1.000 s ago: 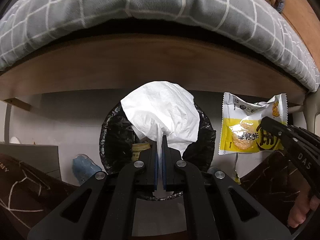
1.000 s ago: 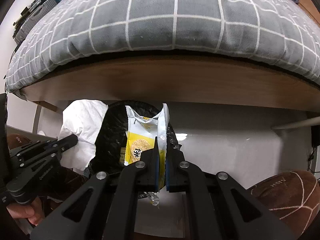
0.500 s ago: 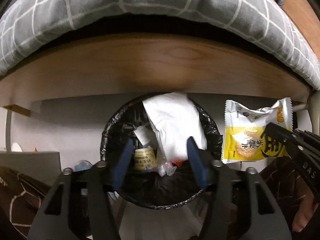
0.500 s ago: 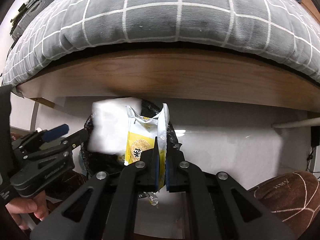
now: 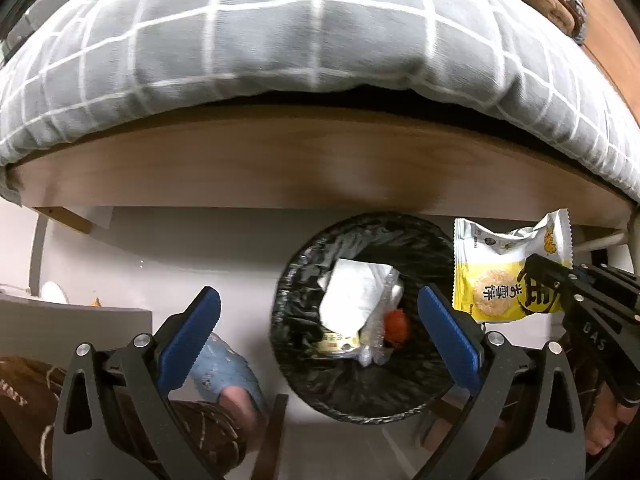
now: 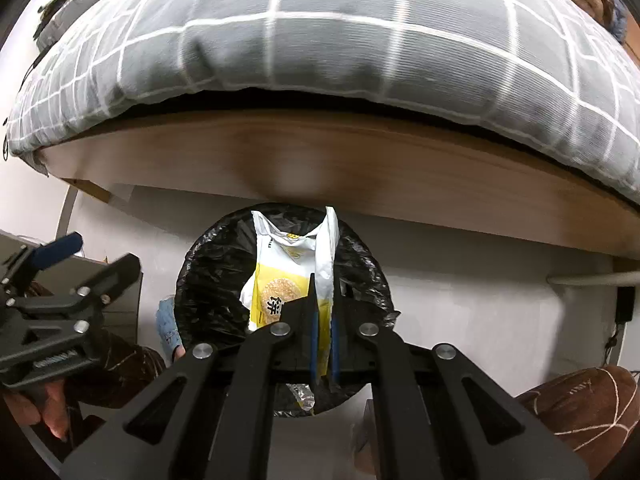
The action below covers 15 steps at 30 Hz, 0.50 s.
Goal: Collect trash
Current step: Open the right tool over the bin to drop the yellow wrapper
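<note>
Right gripper (image 6: 323, 344), low in its frame, is clamped on the yellow snack wrapper (image 6: 280, 280), which hangs lengthwise right over the black-lined bin (image 6: 208, 280). Left gripper (image 5: 318, 328) is opening, nothing between; white tissue (image 5: 352, 296) lies in the bin beyond.

Dim, warm indoor light is falling from above the wooden bed rail (image 5: 304, 160), where a soft glare patch is showing (image 6: 296, 176) in the right wrist view. Deep shadow is pooling just above the rail, beneath the checked quilt (image 5: 280, 32). Fisheye distortion is bowing the rail into an arc, corners are vignetting to black, and slight blur is softening everything below it.
</note>
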Each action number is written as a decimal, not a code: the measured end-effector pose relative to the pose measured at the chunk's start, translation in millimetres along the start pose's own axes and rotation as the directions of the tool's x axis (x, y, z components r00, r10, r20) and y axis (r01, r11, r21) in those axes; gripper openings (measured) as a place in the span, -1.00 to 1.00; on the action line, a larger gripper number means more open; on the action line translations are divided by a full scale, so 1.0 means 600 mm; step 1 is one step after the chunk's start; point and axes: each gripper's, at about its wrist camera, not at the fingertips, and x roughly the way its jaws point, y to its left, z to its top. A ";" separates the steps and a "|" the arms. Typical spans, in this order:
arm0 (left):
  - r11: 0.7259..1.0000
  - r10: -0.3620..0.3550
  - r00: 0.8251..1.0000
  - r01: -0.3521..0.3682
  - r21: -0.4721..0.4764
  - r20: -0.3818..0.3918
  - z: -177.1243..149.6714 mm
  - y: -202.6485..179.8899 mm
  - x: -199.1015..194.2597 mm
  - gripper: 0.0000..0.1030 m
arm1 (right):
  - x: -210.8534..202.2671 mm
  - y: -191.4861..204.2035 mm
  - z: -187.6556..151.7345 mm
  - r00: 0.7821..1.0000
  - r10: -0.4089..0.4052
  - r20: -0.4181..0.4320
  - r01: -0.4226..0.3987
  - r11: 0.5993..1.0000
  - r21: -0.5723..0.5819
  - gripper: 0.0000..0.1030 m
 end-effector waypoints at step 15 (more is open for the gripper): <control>0.999 0.024 0.999 -0.025 -0.043 -0.025 0.012 0.071 0.003 0.89 | 0.040 0.054 0.011 0.999 0.020 -0.034 -0.022 0.998 -0.051 -0.86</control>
